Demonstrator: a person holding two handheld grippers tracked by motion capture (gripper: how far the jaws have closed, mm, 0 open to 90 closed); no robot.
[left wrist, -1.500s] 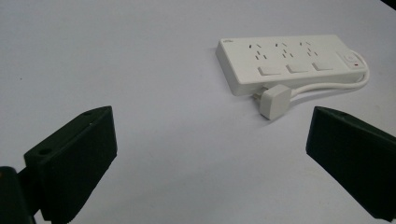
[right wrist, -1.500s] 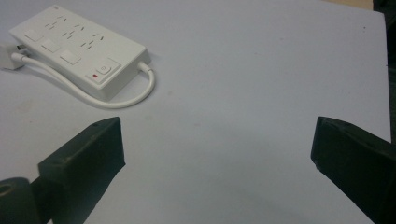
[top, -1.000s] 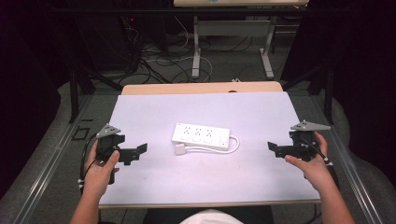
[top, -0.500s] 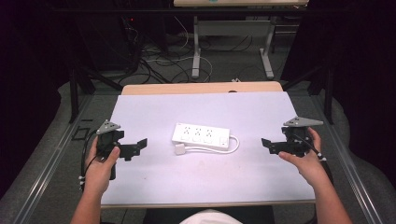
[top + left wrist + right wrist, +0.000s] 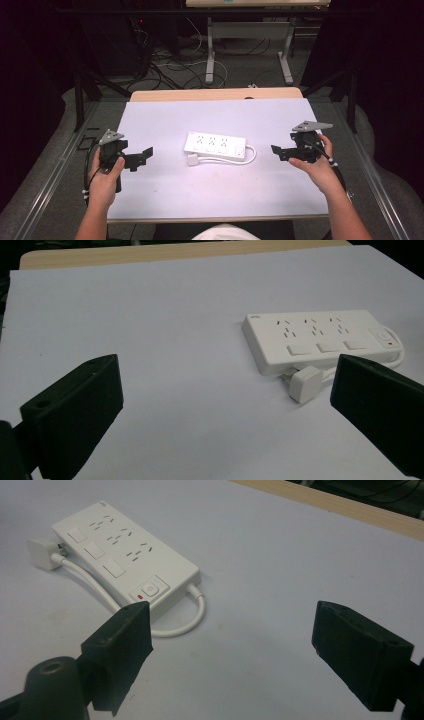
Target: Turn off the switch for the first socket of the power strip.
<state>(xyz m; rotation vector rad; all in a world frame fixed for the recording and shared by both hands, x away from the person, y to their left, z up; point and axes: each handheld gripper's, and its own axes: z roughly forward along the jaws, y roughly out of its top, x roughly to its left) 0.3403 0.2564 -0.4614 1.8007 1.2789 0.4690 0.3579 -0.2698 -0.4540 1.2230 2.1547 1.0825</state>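
**Two open grippers flank a white power strip on a pale table**

A white power strip [image 5: 216, 146] lies flat near the middle of the pale table [image 5: 165, 195], well apart from both hand-held tools. The left gripper [image 5: 141, 157] sits at the table's left edge, its jaws spread wide and holding nothing; the right gripper [image 5: 280, 152] hovers at the right edge, its jaws likewise spread and empty. Both point inward toward the strip.

The strip's cord [image 5: 250, 156] leaves its right end, loops back along the near side and ends in a white plug [image 5: 192, 159] resting on the table just beside the strip's near left corner. In the left gripper view, the right-hand jaw covers the cord's loop and part of the strip's right end, and the stretch of cord behind the plug is hard to follow. In the right gripper view, the left-hand jaw hides the near part of the cord's curve. A small red mark shows beside the switch [image 5: 151, 588]; whether it is lit cannot be told.

The person's hands partly wrap the gripper bodies, and the forearms are cut off at the bottom of the high view. Beyond the table's far edge, cables [image 5: 170, 65] on the floor fade into darkness.
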